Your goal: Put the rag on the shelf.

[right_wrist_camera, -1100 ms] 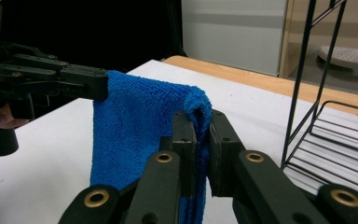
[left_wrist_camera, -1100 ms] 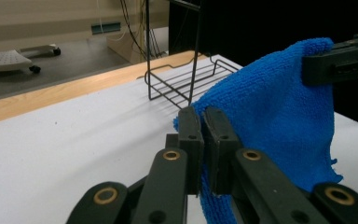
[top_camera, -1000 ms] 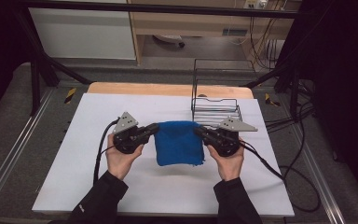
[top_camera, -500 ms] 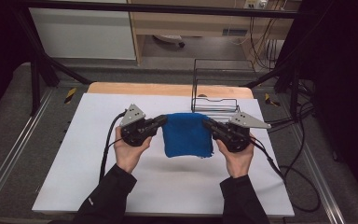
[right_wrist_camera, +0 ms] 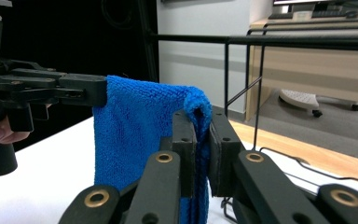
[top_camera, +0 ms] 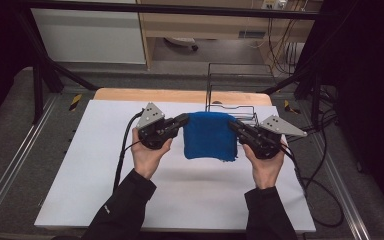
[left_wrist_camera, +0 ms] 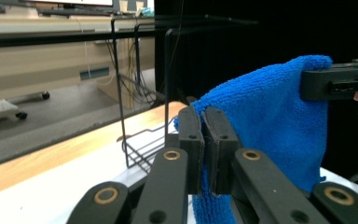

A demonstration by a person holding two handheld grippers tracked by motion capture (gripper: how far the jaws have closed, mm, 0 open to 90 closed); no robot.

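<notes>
A folded blue cloth (top_camera: 209,136) hangs in the air between my two grippers, above the white table (top_camera: 90,165). My left gripper (top_camera: 185,119) is shut on the cloth's upper left corner, and my right gripper (top_camera: 231,125) is shut on its upper right corner. In the left gripper view the jaws pinch the blue cloth (left_wrist_camera: 270,126) at one corner, with the other gripper (left_wrist_camera: 335,81) clamped on the far corner. In the right gripper view the blue cloth (right_wrist_camera: 130,130) drapes down from the pinched corner to the other gripper (right_wrist_camera: 81,91).
A black wire rack (top_camera: 230,87) stands at the table's far edge, just behind the cloth. Black cables (top_camera: 320,185) trail off the table's right side. A wooden strip (top_camera: 180,96) runs along the back of the table.
Both hands have lifted the cloth and carried it away from the person, toward the wire rack. The cloth now hangs clear of the table.
</notes>
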